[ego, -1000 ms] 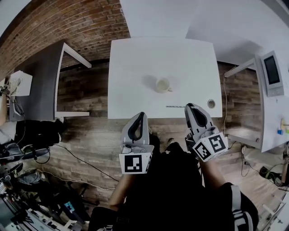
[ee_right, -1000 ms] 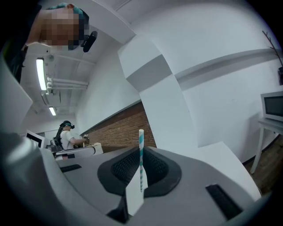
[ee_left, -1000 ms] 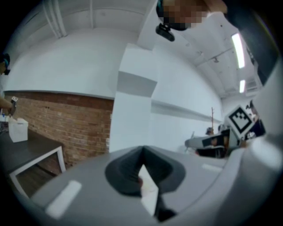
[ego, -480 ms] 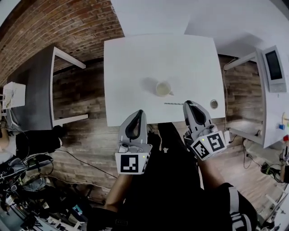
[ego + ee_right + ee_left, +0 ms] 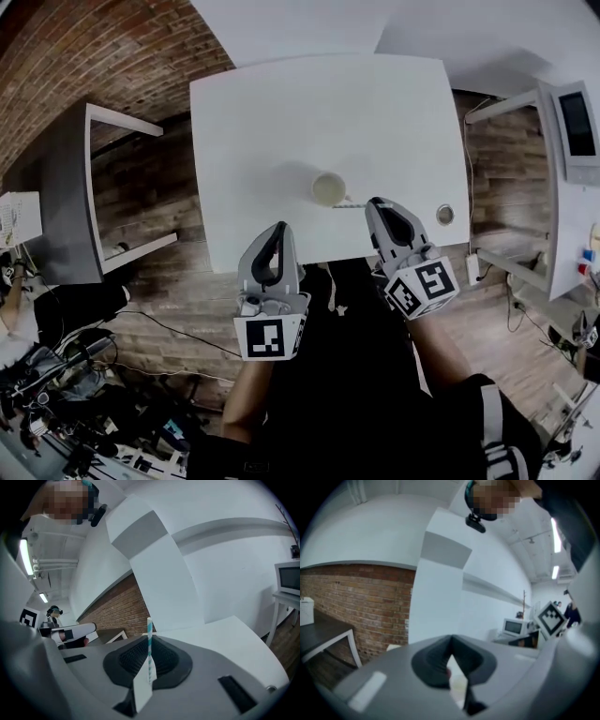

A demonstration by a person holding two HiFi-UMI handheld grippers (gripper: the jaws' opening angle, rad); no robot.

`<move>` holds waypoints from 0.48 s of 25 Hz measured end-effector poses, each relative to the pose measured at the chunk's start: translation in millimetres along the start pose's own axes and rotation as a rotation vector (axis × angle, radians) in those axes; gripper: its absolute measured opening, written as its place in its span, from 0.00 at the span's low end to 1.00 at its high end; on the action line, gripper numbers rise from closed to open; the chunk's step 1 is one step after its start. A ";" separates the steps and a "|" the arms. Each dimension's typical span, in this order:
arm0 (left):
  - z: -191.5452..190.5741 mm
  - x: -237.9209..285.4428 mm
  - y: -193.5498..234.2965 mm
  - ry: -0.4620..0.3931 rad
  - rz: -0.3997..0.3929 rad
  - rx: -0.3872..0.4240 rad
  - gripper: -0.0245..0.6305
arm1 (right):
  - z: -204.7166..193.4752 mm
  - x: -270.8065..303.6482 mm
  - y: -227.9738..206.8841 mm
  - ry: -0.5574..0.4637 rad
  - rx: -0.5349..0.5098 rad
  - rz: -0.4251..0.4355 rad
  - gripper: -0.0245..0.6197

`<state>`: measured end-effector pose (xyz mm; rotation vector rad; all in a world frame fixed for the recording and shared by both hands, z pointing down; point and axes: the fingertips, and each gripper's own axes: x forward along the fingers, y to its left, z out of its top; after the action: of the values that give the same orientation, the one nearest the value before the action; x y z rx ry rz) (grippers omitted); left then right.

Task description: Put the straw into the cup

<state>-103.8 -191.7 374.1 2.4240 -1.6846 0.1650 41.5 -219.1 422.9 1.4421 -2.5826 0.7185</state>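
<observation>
**Clerk:** Start with the largest item, please.

**Inspector:** White table (image 5: 281, 112), square-topped, standing on a wood-plank floor (image 5: 169, 291). Both grippers are at its near edge.

**Clerk:** Left gripper?

**Inspector:** Left gripper (image 5: 278, 228) is over the table's near edge, left of the cup and apart from it. Its jaw tips are pressed together and nothing is clamped between them.

**Clerk:** Right gripper?

**Inspector:** Right gripper (image 5: 377, 206) is over the table, just right of the cup. Its jaws are clenched on the straw, which is pinched between the dark pads and rises clear above the tips.

**Clerk:** The cup?

**Inspector:** Cup (image 5: 329, 188), pale, upright, near the middle of the table's front half.

**Clerk:** And the straw itself?

**Inspector:** Straw (image 5: 149, 653), teal-and-white striped. In the head view it runs from the right gripper's tips toward the cup. Its free end is just beside the rim; contact cannot be determined. It is not inside the cup.

**Clerk:** Anything smaller?

**Inspector:** A small round object (image 5: 444, 215) on the table, right of the right gripper.
</observation>
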 end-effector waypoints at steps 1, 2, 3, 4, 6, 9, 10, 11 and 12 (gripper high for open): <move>-3.7 3.7 -1.1 0.005 0.001 -0.009 0.04 | -4.3 3.1 -3.0 0.008 0.004 0.001 0.07; -6.8 7.3 -2.0 0.009 0.003 -0.019 0.04 | -8.5 6.5 -5.8 0.014 0.009 0.003 0.07; -10.1 10.5 -2.9 0.014 0.005 -0.026 0.04 | -13.0 10.4 -8.6 0.019 0.013 0.003 0.07; -13.9 13.2 -3.9 0.021 0.004 -0.028 0.04 | -17.8 14.4 -11.5 0.023 0.018 0.003 0.07; -22.2 17.2 -6.0 0.035 0.001 -0.034 0.04 | -28.1 21.9 -16.9 0.033 0.029 0.004 0.07; -32.0 23.8 -7.6 0.056 0.001 -0.049 0.04 | -39.9 35.0 -22.4 0.058 0.040 0.009 0.07; -34.5 26.0 -7.4 0.064 0.002 -0.052 0.04 | -43.4 39.6 -23.7 0.065 0.044 0.012 0.07; -36.6 28.2 -7.1 0.069 0.003 -0.054 0.04 | -47.0 43.9 -25.0 0.071 0.049 0.014 0.07; -38.5 30.5 -6.8 0.072 0.003 -0.055 0.04 | -50.3 48.1 -26.5 0.076 0.053 0.016 0.07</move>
<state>-86.2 -209.1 417.0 2.3467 -1.6402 0.2012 30.0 -245.7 491.4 1.3814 -2.5388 0.8327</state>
